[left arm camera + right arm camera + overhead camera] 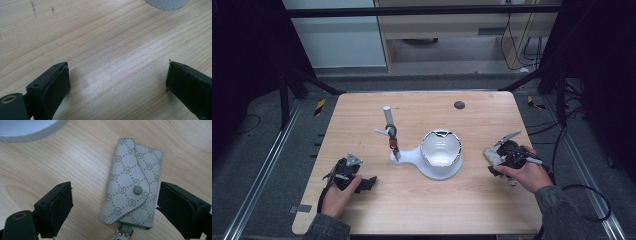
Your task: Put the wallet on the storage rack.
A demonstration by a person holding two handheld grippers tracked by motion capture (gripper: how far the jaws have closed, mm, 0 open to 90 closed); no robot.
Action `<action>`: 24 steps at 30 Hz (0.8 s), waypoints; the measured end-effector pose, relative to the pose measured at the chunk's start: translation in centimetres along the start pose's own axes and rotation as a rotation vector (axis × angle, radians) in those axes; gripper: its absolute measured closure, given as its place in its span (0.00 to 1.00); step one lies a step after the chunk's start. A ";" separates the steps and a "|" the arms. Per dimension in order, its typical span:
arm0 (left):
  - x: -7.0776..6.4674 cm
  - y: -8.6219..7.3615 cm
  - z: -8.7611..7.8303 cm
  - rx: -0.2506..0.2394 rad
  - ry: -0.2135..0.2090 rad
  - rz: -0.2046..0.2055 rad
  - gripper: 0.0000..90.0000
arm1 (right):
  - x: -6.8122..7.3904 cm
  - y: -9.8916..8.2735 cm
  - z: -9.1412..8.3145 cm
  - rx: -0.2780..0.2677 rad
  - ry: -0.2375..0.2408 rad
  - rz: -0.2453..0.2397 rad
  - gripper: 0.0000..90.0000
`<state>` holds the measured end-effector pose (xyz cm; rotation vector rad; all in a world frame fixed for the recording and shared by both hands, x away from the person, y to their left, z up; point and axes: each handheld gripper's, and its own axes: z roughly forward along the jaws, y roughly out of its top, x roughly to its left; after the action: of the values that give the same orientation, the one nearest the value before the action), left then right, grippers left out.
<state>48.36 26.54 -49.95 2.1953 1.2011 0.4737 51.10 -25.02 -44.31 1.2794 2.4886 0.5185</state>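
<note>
A grey patterned key pouch (pixel 133 185) with a green snap button lies flat on the wooden table, a metal clip at its near end. My right gripper (pixel 116 205) is open around it: the right jaw stands close to the pouch's edge and the left jaw is well apart from it. In the high view the pouch (pixel 490 154) and right gripper (pixel 498 159) sit right of a white stand (pixel 432 170), which carries a bowl (pixel 441 149) and a post (pixel 388 117) with a hanging ring. My left gripper (pixel 117 82) is open over bare wood at the table's front left (pixel 364 183).
A small dark disc (pixel 459 105) lies near the table's far edge. The white stand's rim (pixel 166 3) shows just beyond the left gripper. Black frame rails and cables surround the table (pixel 362 115).
</note>
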 end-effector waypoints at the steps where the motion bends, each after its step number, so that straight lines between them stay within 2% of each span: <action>1: 0.0 0.0 0.0 0.000 -0.001 0.000 0.05 | -0.2 0.0 0.2 0.011 0.000 0.009 0.14; 9: -0.1 0.0 0.0 0.003 -0.005 0.005 0.05 | -1.3 0.6 1.3 0.058 -0.020 0.055 0.16; 15: -0.1 0.1 0.0 0.004 -0.008 0.007 0.05 | -2.0 0.6 2.1 0.089 -0.008 0.084 0.16; 24: -0.2 0.1 0.1 -0.001 -0.010 0.005 0.05 | -2.0 0.5 3.0 0.121 -0.013 0.109 0.19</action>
<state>48.32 26.31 -49.98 2.1975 1.1901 0.4652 53.78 -25.89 -46.55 1.4656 2.4837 0.3885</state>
